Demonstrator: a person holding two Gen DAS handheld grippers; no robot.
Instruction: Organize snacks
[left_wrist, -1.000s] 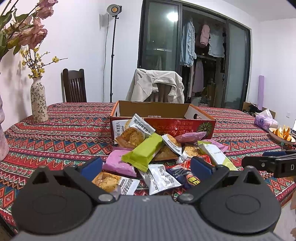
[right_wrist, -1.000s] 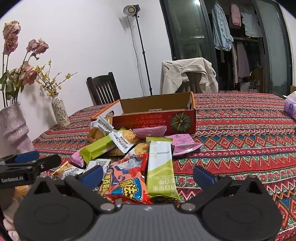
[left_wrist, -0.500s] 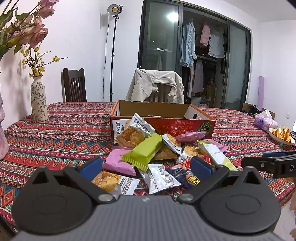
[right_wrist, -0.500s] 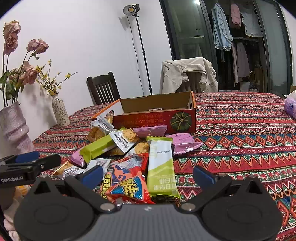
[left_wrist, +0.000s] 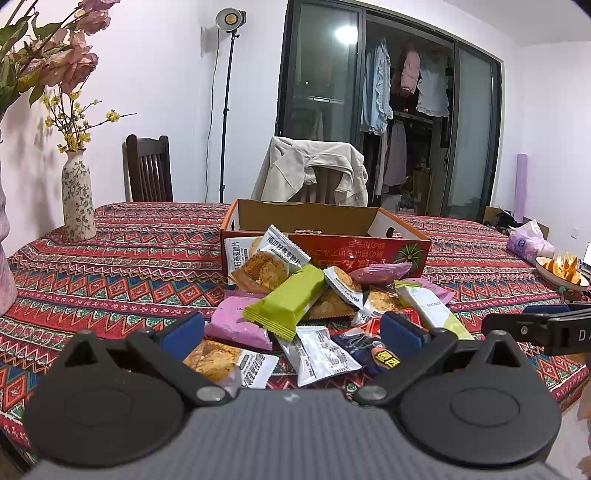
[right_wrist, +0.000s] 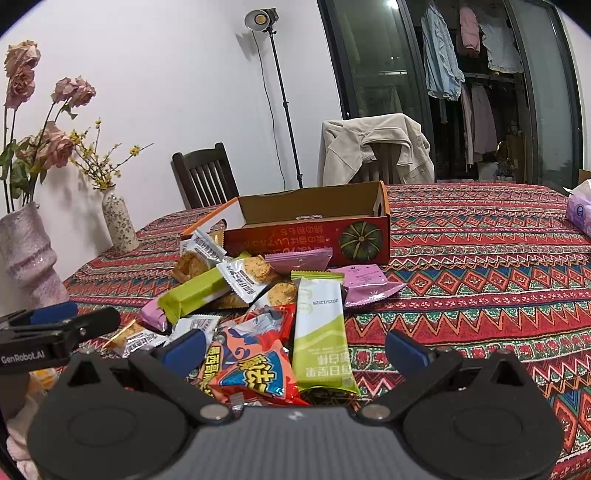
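Green bar (left_wrist: 285, 307) (long axis toward box (left_wrist: 373, 248)) | both claws (left_wrist: 291, 334) (right_wrist: 294, 349) wide, empty

The stretch of tablecloth (right_wrist: 480, 295) right of the snack pile (right_wrist: 258, 314) is being left bare. The way to the open cardboard box (right_wrist: 314, 236) is being blocked in front by the heaped packets. The far left edge is being crowded by two vases (right_wrist: 118, 225).
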